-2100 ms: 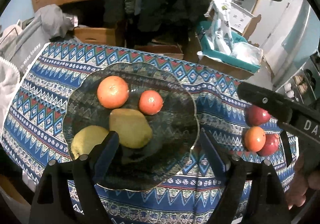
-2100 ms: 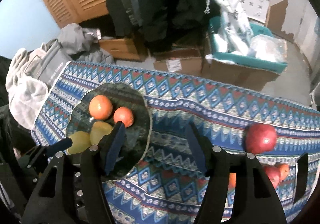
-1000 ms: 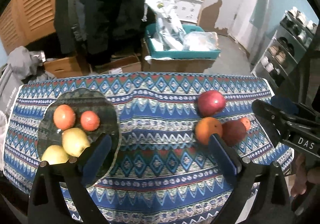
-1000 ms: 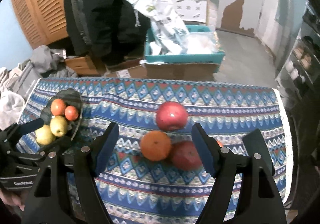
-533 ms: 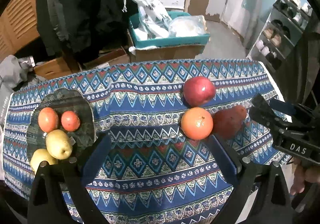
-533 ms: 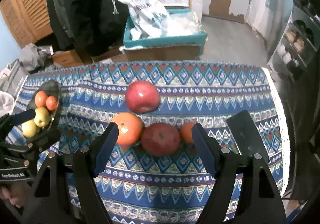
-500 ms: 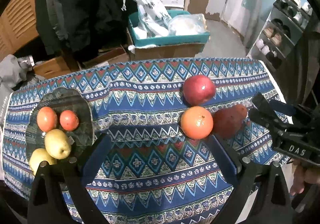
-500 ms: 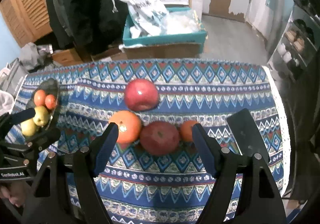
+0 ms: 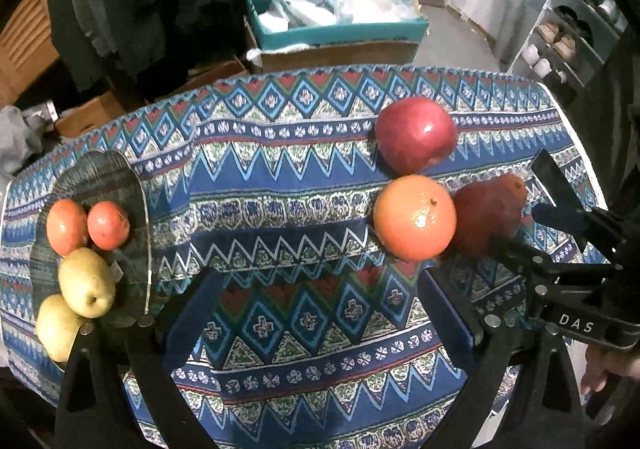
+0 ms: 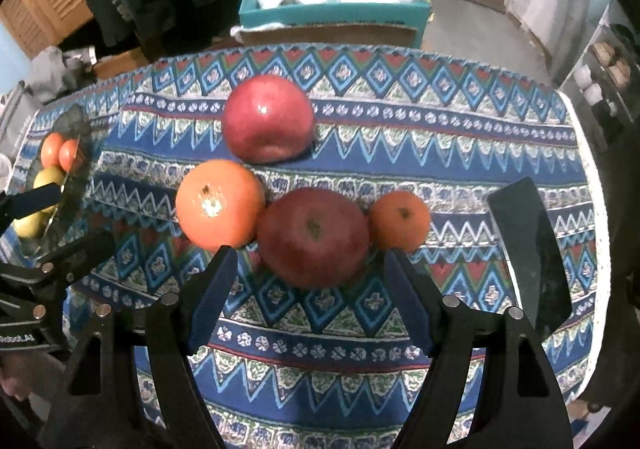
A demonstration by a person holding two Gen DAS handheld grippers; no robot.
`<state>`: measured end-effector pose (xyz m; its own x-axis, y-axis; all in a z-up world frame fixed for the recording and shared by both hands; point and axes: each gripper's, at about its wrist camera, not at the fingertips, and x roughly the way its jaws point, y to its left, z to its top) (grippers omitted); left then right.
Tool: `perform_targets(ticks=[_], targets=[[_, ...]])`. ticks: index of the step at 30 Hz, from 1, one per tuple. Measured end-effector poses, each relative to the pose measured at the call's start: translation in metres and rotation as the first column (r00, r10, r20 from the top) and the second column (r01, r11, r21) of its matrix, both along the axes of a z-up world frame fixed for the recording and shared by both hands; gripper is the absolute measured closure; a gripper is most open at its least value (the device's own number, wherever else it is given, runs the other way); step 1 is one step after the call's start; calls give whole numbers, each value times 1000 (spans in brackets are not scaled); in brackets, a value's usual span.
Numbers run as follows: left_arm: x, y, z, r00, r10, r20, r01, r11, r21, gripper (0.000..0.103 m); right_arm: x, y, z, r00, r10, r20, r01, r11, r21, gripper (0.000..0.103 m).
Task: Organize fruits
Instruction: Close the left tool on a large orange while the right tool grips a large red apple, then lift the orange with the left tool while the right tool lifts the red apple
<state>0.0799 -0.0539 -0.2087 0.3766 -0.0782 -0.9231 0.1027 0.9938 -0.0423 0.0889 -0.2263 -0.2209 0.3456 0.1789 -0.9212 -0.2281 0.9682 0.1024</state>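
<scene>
With both grippers' fingers open and empty, right gripper (image 10: 306, 281) straddles the dark apple (image 10: 313, 236); closing risks nudging the touching orange (image 10: 219, 204) and tangerine (image 10: 399, 220) across the bench (image 10: 440, 137).

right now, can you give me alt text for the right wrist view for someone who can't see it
The open right gripper hangs over a dark red apple on a blue patterned tablecloth, flanked by a large orange and a small orange, with a brighter red apple behind. At far left, a dark glass plate holds more fruit.
</scene>
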Motion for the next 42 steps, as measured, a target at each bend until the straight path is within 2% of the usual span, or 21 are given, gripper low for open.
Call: perform_targets(ticks=[12,19,23,28,35,42], targets=[[7,5,-17,999,16,-50,-18,999,-34,4,13,12,-34,999,50,-5,-51,996,-70,25],[14,-1,-20,998,1,-59,-5,998,-55,4,12,18,-37,997,78,27,-75,993,-95,26],[20,-7,-19,998,-5,-61,0,996,-90,4,10,10,-30,998,47,35,-44,996,-79,27],[28,-19,-21,997,-18,-68,9,992,-128,4,5,-11,-5,997,-12,78,16,999,-40,27],[40,-41,-34,995,-33,-93,19,989,-146,4,3,-42,25,984,-104,145,106,994,-7,27],[47,-59,-49,993,-44,-107,29,990,-135,4,5,-55,22,979,-148,138,149,989,7,27]])
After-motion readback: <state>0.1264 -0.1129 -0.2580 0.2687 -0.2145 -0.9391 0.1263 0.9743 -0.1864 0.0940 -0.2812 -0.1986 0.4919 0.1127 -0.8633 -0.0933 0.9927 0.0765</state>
